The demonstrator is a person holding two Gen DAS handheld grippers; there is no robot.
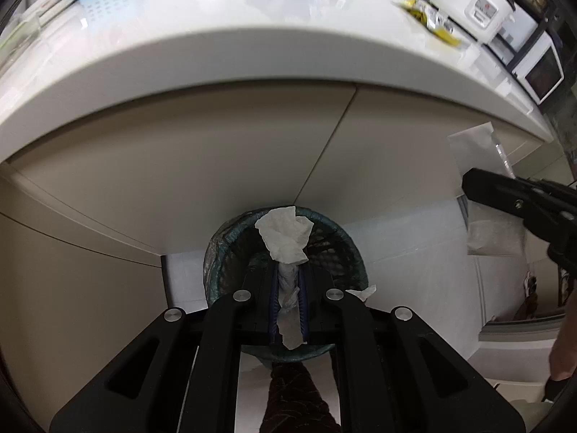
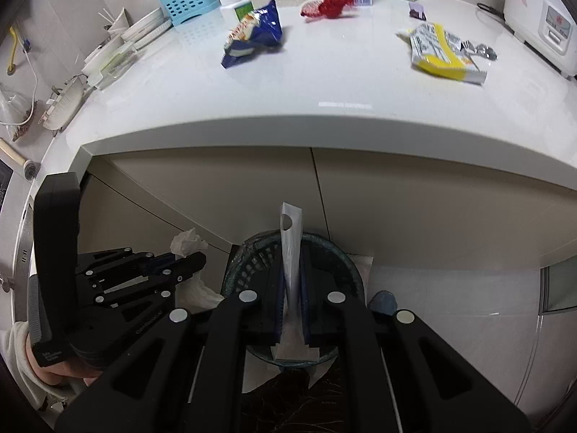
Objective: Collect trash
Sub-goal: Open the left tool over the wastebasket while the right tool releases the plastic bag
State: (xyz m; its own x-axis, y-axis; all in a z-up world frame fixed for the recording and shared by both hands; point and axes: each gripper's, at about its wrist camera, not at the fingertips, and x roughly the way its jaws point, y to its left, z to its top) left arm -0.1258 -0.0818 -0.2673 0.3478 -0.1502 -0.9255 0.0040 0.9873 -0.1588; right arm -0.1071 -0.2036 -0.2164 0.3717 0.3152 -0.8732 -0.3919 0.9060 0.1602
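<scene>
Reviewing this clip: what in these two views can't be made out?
- Inside of the trash basket: in both views the grippers and held pieces cover it, so its contents are hidden.
- Left gripper, shut on a tissue: the tissue's lower end is hidden behind the gripper body.
- Right gripper, shut on a clear plastic bag: any print is too faint.
- Counter wrappers in the left wrist view: blurred, cut by the top edge.

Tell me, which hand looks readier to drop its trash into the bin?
Probably the left gripper: its crumpled tissue hangs over the mesh bin. The right gripper, holding a flat plastic wrapper, looks similarly aligned.
</scene>
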